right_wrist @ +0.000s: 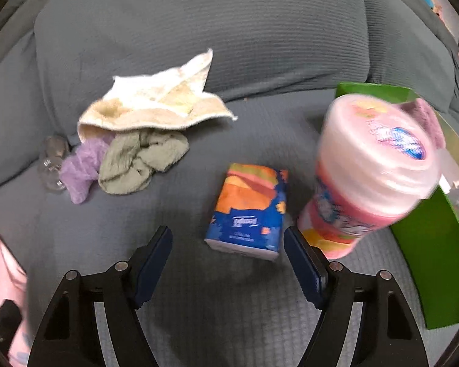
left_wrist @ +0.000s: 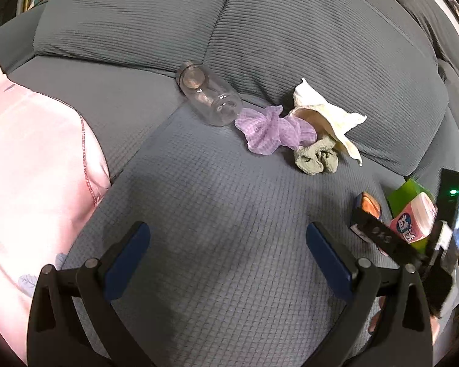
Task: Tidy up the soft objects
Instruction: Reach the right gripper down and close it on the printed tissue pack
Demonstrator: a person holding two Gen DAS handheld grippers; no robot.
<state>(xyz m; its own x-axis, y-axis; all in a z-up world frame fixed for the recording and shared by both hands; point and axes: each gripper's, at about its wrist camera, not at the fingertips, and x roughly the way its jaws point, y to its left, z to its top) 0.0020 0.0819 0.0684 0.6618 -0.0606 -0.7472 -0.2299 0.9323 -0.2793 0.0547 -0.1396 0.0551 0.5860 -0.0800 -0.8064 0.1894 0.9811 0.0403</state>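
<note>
On the grey sofa seat lie a cream towel (left_wrist: pixel 324 113) (right_wrist: pixel 156 101), a purple mesh cloth (left_wrist: pixel 269 130) (right_wrist: pixel 79 165) and an olive-grey cloth (left_wrist: pixel 316 157) (right_wrist: pixel 140 160), bunched together near the back cushion. My left gripper (left_wrist: pixel 228 238) is open and empty, well short of them. My right gripper (right_wrist: pixel 228 244) is open and empty, its fingers either side of a blue and orange tissue pack (right_wrist: pixel 249 211) (left_wrist: pixel 368 203). A pink tissue canister (right_wrist: pixel 370 174) (left_wrist: pixel 413 220) leans tilted and blurred at the green box (right_wrist: pixel 434 263).
A clear plastic jar (left_wrist: pixel 208 96) (right_wrist: pixel 53 162) lies on its side left of the cloths. A pink cloth (left_wrist: pixel 30 165) covers the seat's left side. The green box (left_wrist: pixel 404 197) stands at the right, with a pink fluffy item (right_wrist: pixel 425 116) in it.
</note>
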